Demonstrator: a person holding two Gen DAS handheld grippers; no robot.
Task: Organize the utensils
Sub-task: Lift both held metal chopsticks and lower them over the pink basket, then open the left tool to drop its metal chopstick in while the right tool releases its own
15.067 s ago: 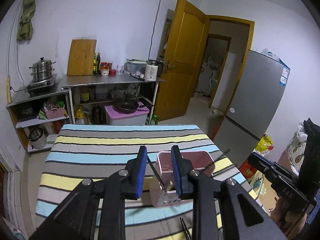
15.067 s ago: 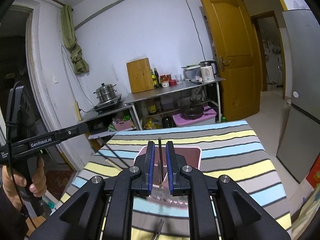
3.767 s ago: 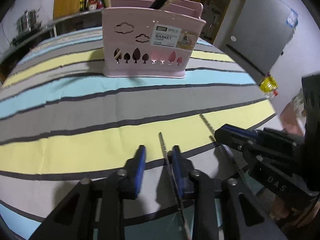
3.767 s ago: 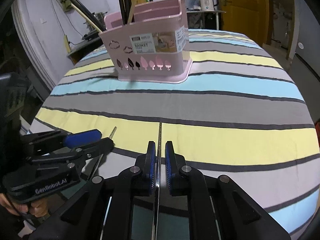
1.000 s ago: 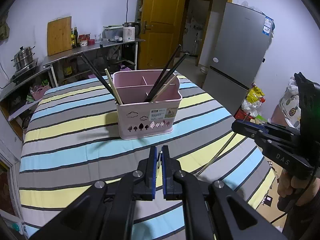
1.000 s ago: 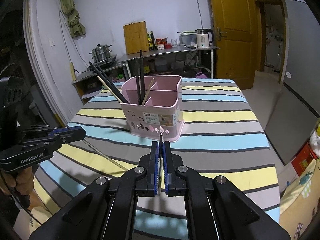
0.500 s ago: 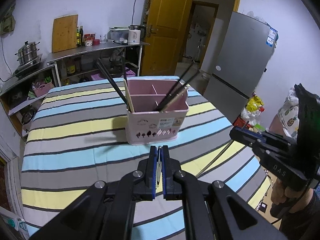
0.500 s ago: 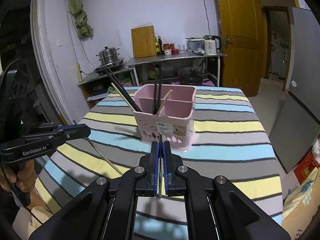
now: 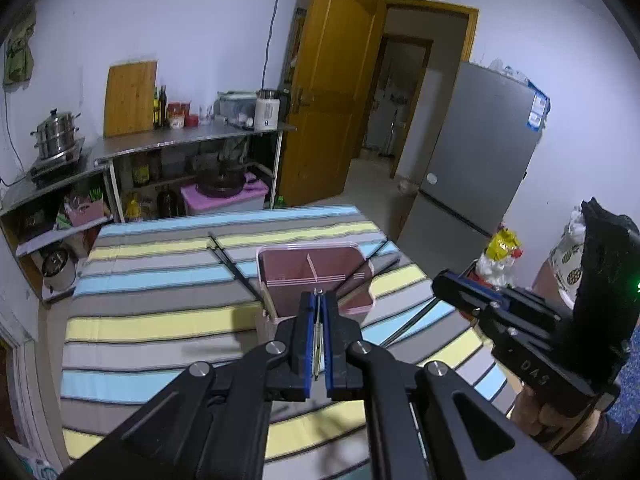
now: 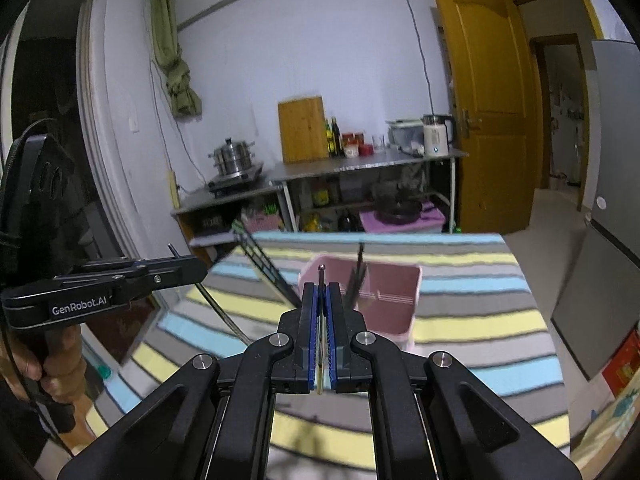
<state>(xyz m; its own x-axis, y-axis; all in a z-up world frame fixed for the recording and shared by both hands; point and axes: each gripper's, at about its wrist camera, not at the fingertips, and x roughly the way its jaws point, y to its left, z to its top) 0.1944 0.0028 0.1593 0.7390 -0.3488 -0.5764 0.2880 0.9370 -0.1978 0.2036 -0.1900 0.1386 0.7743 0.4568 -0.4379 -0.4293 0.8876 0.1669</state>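
Both claws, left (image 9: 318, 312) and right (image 10: 321, 300), clamped on one chopstick (image 9: 317, 332) each above pink basket (image 9: 316, 258) at 12 o'clock; best lowered tip-first, clear of divider, before releasing.

"GenRobot.AI" stands on the left gripper (image 10: 176, 268); "DAS" on the right gripper (image 9: 452, 286).

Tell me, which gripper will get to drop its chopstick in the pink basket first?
Probably the left gripper. It hovers close above the open pink basket, its chopstick aimed into a compartment. The right gripper also holds a chopstick, but the basket looks farther ahead of it.
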